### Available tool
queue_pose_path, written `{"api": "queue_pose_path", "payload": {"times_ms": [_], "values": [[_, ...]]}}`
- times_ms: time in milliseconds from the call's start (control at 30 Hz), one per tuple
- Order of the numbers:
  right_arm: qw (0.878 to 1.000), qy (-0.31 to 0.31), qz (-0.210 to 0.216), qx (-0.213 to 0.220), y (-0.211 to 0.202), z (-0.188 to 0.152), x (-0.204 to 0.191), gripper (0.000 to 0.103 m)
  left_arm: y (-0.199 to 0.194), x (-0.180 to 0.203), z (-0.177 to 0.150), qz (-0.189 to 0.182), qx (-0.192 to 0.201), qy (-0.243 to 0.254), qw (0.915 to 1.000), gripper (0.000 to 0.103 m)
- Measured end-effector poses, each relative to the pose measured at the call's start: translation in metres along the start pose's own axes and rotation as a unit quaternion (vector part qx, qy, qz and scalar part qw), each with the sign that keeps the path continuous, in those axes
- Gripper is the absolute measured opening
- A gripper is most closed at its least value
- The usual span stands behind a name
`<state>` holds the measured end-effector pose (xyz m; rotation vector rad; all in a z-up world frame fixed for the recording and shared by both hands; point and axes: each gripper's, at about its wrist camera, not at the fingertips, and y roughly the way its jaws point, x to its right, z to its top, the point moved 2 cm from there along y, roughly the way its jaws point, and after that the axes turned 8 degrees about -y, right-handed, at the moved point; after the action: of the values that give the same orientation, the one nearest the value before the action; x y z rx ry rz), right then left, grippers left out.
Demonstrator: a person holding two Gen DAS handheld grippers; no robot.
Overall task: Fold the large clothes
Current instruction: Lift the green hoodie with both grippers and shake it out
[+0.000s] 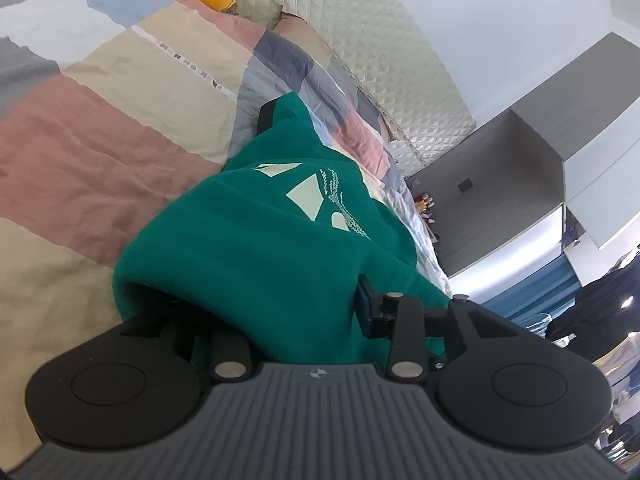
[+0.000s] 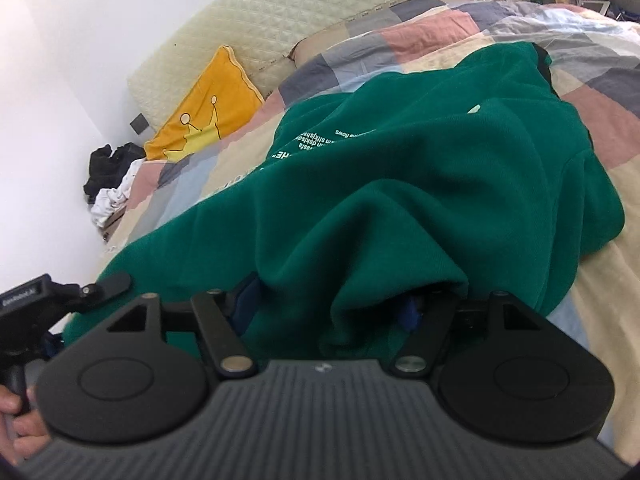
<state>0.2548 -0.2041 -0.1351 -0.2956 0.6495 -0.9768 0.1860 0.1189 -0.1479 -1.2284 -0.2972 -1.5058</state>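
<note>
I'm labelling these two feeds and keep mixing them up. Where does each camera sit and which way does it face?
Left wrist: on the left hand-held gripper, looking along the bed toward the headboard; green sweatshirt draped over its fingers.
Right wrist: on the right hand-held gripper, facing the yellow pillow; a hand shows lower left.
Shared: sweatshirt, patchwork quilt, headboard.

Patchwork bedspread (image 2: 440, 24) on bed, quilted cream headboard (image 2: 280, 12), white wall (image 2: 60, 60), grey cabinet (image 1: 520, 160).

Bright, even daylight — soft shadows, strong fisheye bending, slightly blurred edges.
</note>
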Motion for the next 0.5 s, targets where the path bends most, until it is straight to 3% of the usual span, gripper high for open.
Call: {"api": "queue_pose_path", "payload": {"times_ms": [200, 300, 400, 500], "values": [[0.996, 0.058, -0.009, 0.063, -0.029, 0.008, 0.022, 0.069, -0.001, -0.001, -0.002, 0.003, 0.003, -0.005, 1.0000, 0.045], [0.982, 0.118, 0.000, 0.146, -0.055, 0.013, 0.038, 0.069, 0.001, -0.001, -0.004, 0.001, 0.004, -0.001, 1.0000, 0.046], [0.969, 0.125, -0.012, 0.212, -0.077, 0.022, 0.046, 0.069, 0.002, -0.004, -0.004, -0.017, 0.001, -0.016, 0.9997, 0.046], [0.964, 0.120, -0.014, 0.237, -0.086, 0.029, 0.054, 0.069, -0.004, -0.003, -0.003, -0.027, 0.023, -0.023, 0.9991, 0.045]]}}
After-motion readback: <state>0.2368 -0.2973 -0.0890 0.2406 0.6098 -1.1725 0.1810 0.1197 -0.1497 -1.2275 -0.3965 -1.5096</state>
